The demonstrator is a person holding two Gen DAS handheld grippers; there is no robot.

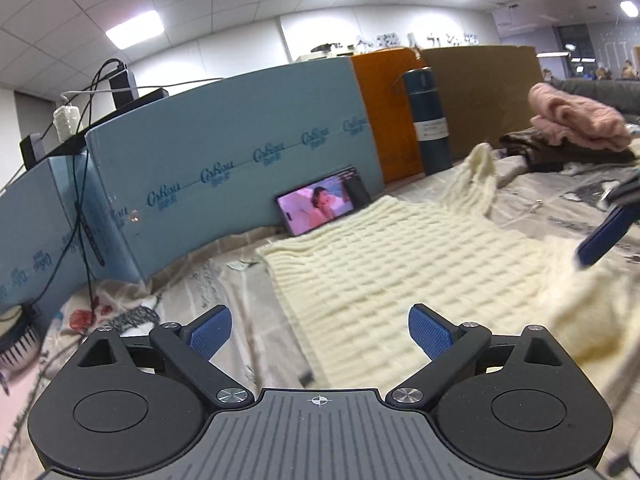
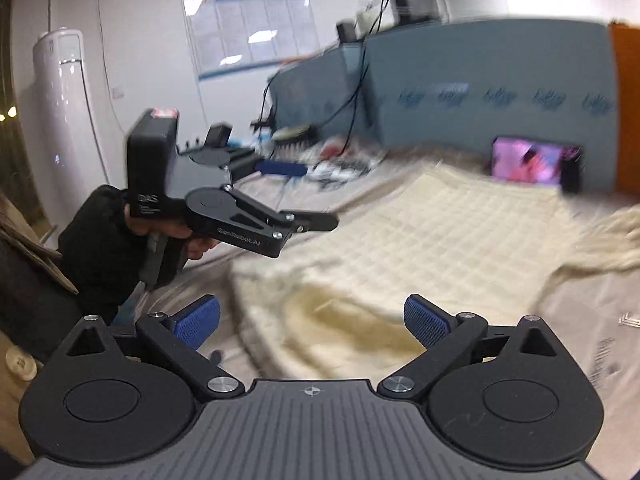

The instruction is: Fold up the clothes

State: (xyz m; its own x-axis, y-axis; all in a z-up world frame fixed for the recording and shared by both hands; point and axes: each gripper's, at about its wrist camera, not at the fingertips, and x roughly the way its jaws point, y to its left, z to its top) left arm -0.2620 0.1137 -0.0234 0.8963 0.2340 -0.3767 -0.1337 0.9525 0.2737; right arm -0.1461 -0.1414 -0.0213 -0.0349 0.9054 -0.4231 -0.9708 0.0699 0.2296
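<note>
A cream knitted sweater [image 1: 380,264] lies spread flat on the cloth-covered table, one sleeve [image 1: 476,176] running toward the back. My left gripper [image 1: 320,328] hovers open over the sweater's near left edge, nothing between its fingers. At the right edge of the left wrist view, a blue pad [image 1: 600,240] of my right gripper hangs above a bunched part of the sweater. In the blurred right wrist view, the sweater [image 2: 460,232] fills the middle. My right gripper [image 2: 312,322] is open above a turned-over fold [image 2: 344,316]. A hand holds the left gripper [image 2: 316,194] open at the left.
Blue foam boards [image 1: 224,136] and an orange board [image 1: 384,112] wall the table's back. A phone [image 1: 320,204] with a lit screen leans there, beside a dark flask [image 1: 430,120]. Folded pink [image 1: 576,120] and brown [image 1: 560,150] garments sit back right. A brush [image 1: 16,344] lies left.
</note>
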